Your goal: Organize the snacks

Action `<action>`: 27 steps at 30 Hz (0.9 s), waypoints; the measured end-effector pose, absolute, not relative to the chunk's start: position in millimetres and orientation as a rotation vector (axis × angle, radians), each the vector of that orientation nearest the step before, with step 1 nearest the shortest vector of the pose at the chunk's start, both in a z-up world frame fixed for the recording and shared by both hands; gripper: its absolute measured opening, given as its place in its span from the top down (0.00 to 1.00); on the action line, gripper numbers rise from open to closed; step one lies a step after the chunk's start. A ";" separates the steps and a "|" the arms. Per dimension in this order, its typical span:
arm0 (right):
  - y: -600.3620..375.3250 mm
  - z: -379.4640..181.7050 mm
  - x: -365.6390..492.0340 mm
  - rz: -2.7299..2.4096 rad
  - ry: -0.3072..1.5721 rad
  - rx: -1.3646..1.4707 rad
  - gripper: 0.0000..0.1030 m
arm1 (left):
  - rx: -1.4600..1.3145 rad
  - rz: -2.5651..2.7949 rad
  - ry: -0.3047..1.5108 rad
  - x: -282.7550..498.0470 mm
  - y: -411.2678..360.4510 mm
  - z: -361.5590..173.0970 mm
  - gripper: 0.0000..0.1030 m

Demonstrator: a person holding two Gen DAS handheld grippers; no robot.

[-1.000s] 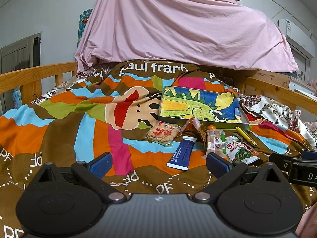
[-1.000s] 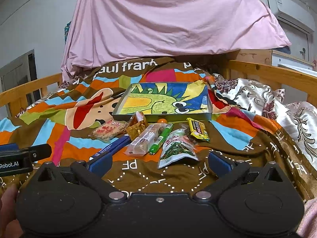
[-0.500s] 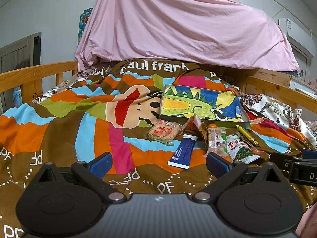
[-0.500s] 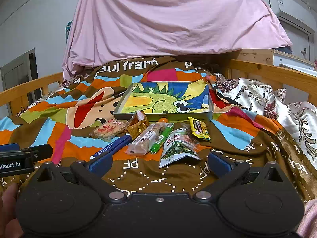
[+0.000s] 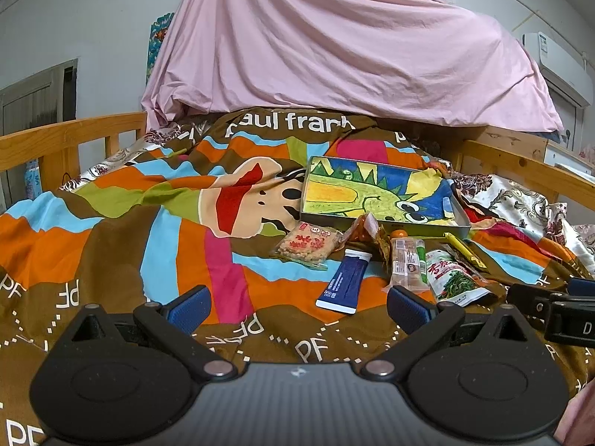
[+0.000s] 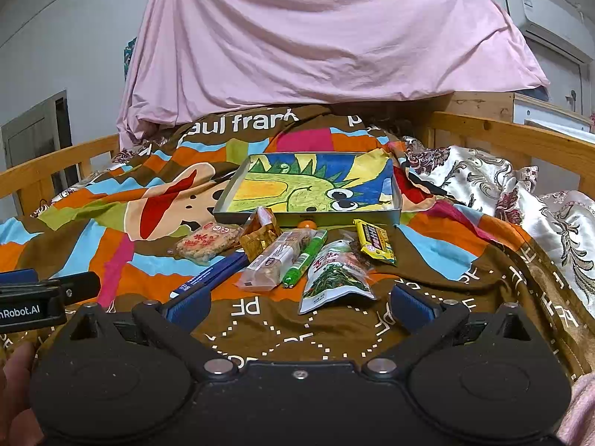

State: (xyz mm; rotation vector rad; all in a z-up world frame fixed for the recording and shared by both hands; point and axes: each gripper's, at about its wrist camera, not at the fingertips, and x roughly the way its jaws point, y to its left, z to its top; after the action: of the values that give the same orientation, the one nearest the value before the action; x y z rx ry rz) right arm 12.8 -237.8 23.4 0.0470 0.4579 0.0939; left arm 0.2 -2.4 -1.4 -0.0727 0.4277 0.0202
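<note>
Snacks lie in a loose cluster on the striped bedspread [image 6: 93, 245], just near of the shallow tray [image 6: 308, 218] with the dinosaur drawing: a rice cracker pack [image 6: 206, 242] leftmost, a dark blue tube [image 5: 344, 278], a clear bar packet [image 6: 277, 260], a green stick [image 6: 305, 258], a green pouch [image 6: 334, 278], a yellow pack [image 6: 373, 241] rightmost. The left tool [image 5: 297, 306] and right tool [image 6: 297, 303] both hover spread wide, pinching nothing, near of the cluster.

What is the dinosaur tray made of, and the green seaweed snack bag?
The dinosaur tray looks like thin metal: its rim is grey with a dull sheen and sharp folded corners, though painted card is possible. The picture inside looks like matte crayon on paper. The seaweed snack bag seems to be glossy plastic film, since it crinkles and catches the light.
</note>
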 end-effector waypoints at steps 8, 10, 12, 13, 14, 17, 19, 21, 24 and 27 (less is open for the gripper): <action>-235.1 17.9 11.9 0.080 0.452 0.039 0.00 | -0.072 0.019 0.428 -0.4 -0.9 -4.3 0.00; -233.6 21.2 13.0 0.076 0.455 0.034 0.00 | -0.071 0.021 0.430 -0.5 -0.6 -5.1 0.00; -232.1 19.8 13.5 0.057 0.472 0.024 0.00 | -0.071 0.022 0.432 0.2 0.6 -11.8 0.00; -232.5 19.8 13.9 0.056 0.474 0.025 0.00 | -0.072 0.023 0.434 0.4 1.6 -17.0 0.00; -234.2 20.3 14.5 0.055 0.477 0.031 0.00 | -0.074 0.026 0.439 0.1 2.6 -19.9 0.00; -240.0 24.5 18.8 0.045 0.495 0.051 0.00 | -0.077 0.030 0.445 1.3 2.9 -20.0 0.00; -241.2 24.8 22.7 0.048 0.515 0.064 0.00 | -0.076 0.034 0.450 2.1 3.1 -17.1 0.00; -244.6 23.5 29.9 0.042 0.540 0.082 0.00 | -0.073 0.039 0.457 5.7 2.7 -13.7 0.00; -247.2 24.2 38.5 0.044 0.550 0.089 0.00 | -0.067 0.040 0.467 13.9 1.1 -9.7 0.00; -252.1 28.2 47.9 0.063 0.530 0.096 0.00 | -0.069 0.040 0.475 25.6 -1.1 -6.5 0.00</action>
State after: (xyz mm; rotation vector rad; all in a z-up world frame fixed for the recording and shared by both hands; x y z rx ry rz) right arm 47.9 -252.1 28.2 0.0964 0.5297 0.0625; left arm 25.6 -1.1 -6.5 -0.0689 0.4748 0.0405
